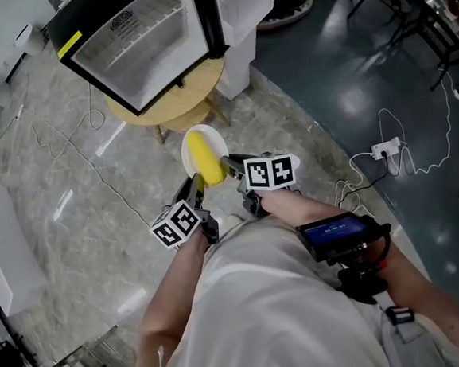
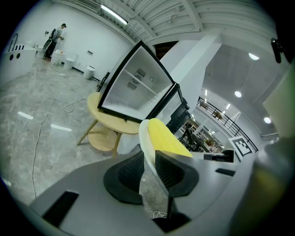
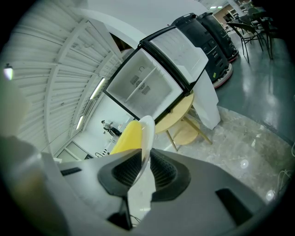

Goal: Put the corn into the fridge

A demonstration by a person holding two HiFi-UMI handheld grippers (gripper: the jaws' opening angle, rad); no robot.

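A yellow corn cob point(image 1: 205, 159) lies on a small white plate point(image 1: 190, 144), carried in the air in front of me. My left gripper point(image 1: 195, 191) is shut on the plate's near-left rim, my right gripper point(image 1: 230, 167) shut on its right rim. In the left gripper view the plate point(image 2: 144, 138) stands edge-on between the pads with the corn point(image 2: 167, 139) to its right. In the right gripper view the plate point(image 3: 146, 131) is pinched too, the corn point(image 3: 126, 137) on its left. The small fridge point(image 1: 138, 36) stands ahead with its door point(image 1: 237, 10) open, its wire shelves bare.
The fridge sits on a round wooden table point(image 1: 176, 102) with a lower shelf. White cables point(image 1: 64, 139) trail over the marble floor at left, and a power strip point(image 1: 386, 150) with cable lies at right. A white cabinet point(image 1: 7, 242) stands at the left edge.
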